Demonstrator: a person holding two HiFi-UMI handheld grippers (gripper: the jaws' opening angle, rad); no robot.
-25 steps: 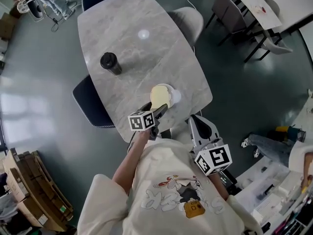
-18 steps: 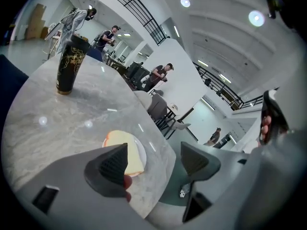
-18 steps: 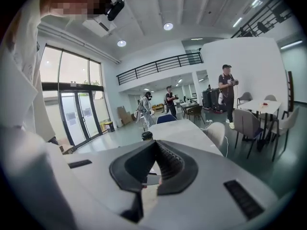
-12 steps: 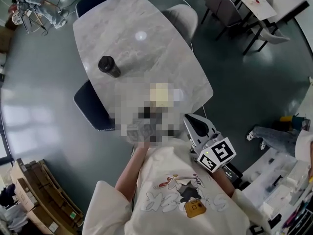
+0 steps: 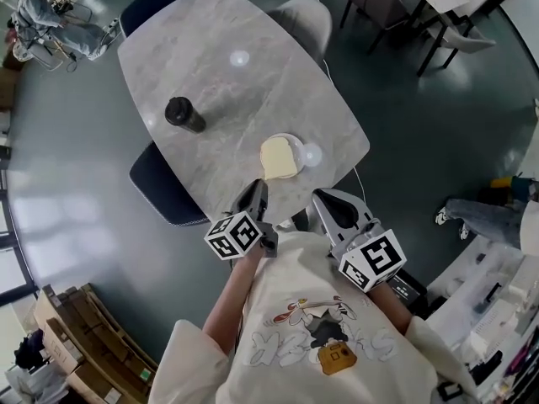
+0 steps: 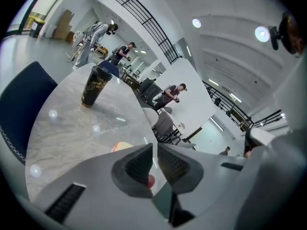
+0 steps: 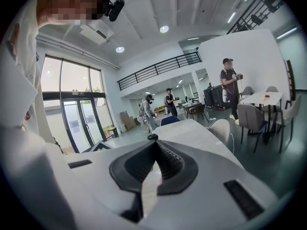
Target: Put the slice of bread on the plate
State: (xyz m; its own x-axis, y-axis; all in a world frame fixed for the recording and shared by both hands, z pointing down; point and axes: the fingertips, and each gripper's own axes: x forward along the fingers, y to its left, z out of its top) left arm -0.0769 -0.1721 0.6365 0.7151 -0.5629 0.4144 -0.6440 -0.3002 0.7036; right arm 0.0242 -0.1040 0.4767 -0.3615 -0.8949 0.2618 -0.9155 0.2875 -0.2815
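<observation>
The pale slice of bread (image 5: 279, 158) lies flat on a small white plate (image 5: 295, 143) near the front edge of the grey marble table (image 5: 219, 82). My left gripper (image 5: 257, 185) hangs just short of that edge, drawn back from the plate, its jaws shut with nothing between them. In the left gripper view its jaws (image 6: 154, 150) are together, and a tan edge of the bread (image 6: 122, 146) shows past them. My right gripper (image 5: 323, 197) is beside it to the right, off the table, also shut and empty (image 7: 154, 146).
A dark tumbler (image 5: 184, 114) stands on the table's left side, far from the plate. Dark blue chairs (image 5: 160, 183) sit at the left and far ends, a grey chair (image 5: 305, 19) at the right. Several people stand far off in the hall.
The left gripper was at the bread over the plate; it has since let go, pulled back toward me and shut. The bread rests on the plate. The right gripper has barely moved.
</observation>
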